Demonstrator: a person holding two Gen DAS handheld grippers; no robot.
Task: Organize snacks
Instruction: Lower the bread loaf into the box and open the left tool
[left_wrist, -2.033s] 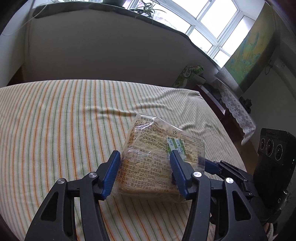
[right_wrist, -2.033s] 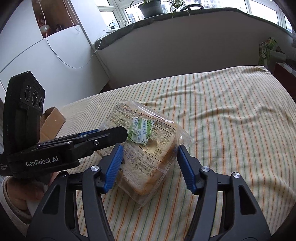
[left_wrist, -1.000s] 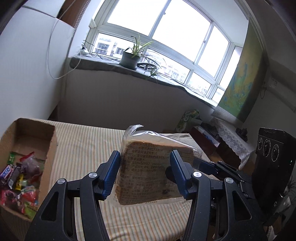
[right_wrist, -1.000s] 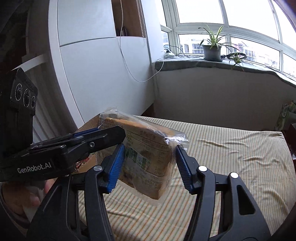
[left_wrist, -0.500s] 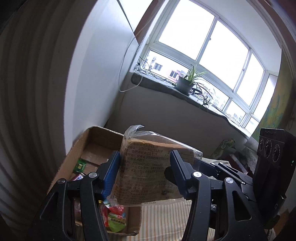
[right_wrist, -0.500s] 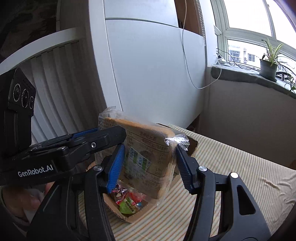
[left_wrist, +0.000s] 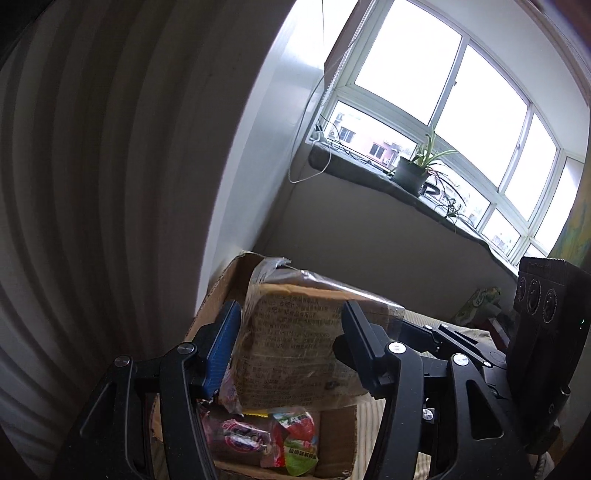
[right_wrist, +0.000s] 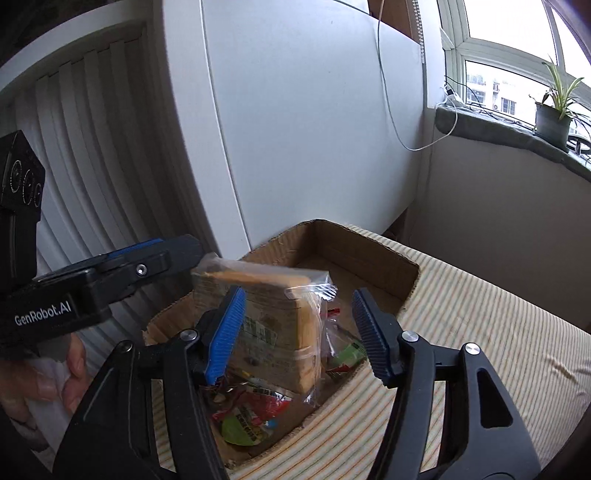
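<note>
The cardboard box (right_wrist: 369, 254) sits on the bed (right_wrist: 498, 332), close against the cabinet (right_wrist: 295, 129) behind it. Small snack packets (right_wrist: 255, 413) lie in the box's near end. The bagged bread (right_wrist: 273, 325) stands above them inside the box. Behind and to the right, a potted plant (right_wrist: 554, 114) stands on the window ledge (right_wrist: 509, 133).
</note>
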